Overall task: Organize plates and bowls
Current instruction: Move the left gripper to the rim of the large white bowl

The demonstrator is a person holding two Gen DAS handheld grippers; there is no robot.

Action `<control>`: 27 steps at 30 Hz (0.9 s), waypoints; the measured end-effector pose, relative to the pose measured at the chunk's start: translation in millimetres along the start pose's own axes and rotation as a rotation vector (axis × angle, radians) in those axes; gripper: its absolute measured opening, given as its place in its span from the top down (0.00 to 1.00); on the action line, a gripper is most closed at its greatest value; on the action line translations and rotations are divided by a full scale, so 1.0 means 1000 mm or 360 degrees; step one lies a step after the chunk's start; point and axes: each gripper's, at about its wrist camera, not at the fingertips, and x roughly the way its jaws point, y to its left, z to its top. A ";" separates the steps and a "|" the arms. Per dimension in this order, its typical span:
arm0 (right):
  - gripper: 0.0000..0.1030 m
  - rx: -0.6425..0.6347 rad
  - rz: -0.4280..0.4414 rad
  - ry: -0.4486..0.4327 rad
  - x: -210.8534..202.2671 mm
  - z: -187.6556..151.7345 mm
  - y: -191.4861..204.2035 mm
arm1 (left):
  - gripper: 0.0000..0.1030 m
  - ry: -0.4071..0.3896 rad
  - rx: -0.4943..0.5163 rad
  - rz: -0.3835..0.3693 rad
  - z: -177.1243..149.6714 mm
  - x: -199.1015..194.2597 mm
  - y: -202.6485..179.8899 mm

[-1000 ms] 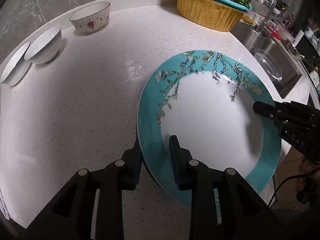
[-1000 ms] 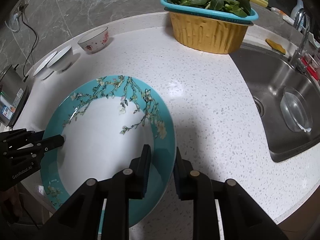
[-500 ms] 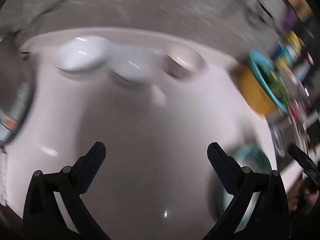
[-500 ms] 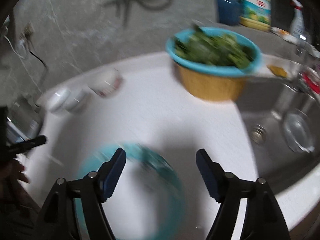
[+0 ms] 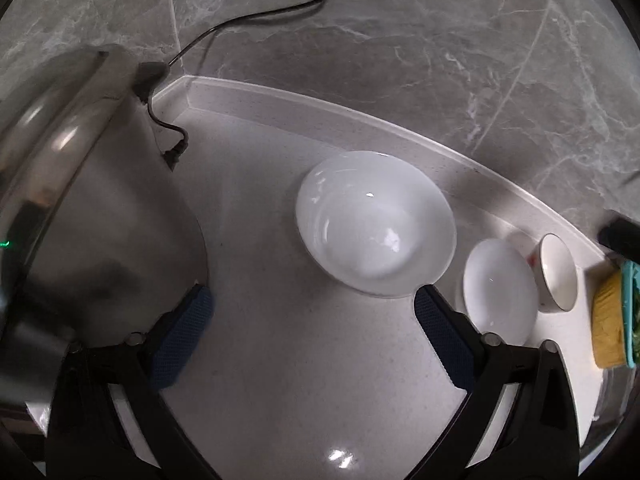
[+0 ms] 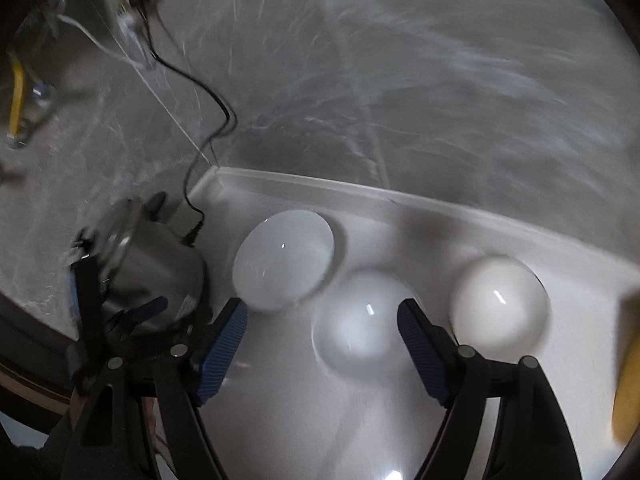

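Bowls (image 5: 376,224) in row, steel pot (image 5: 80,184) beside, nothing between

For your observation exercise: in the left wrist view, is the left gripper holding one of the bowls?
No. The left gripper is open above bare countertop, with the large white bowl lying beyond its fingertips, untouched.

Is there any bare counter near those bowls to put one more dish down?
Yes: the widest bare patch of counter lies in front of the big white bowl, beside the steel pot. A narrower strip runs behind that bowl along the wall. It is crowded where the small white bowl and the patterned bowl stand close together.
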 end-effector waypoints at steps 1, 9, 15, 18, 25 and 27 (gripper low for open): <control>0.32 -0.0005 -0.0025 0.0048 0.021 0.014 0.003 | 0.03 0.0023 0.0011 0.0006 0.001 0.007 -0.001; 0.37 -0.0035 -0.0104 0.0283 0.111 0.043 0.003 | 0.04 0.0124 -0.0111 -0.0103 0.026 0.050 0.016; 0.38 -0.0005 -0.0109 0.0369 0.146 0.042 -0.009 | 0.04 0.0200 -0.0213 -0.0102 0.045 0.083 0.024; 0.39 -0.0030 -0.0120 0.0406 0.164 0.044 -0.008 | 0.05 0.0225 -0.0221 -0.0094 0.050 0.097 0.025; 0.40 -0.0039 -0.0162 0.0465 0.188 0.043 -0.009 | 0.43 0.0315 -0.0221 -0.0106 0.061 0.134 0.030; 0.40 -0.0023 -0.0173 0.0496 0.194 0.041 -0.011 | 0.55 0.0348 -0.0212 -0.0104 0.062 0.143 0.030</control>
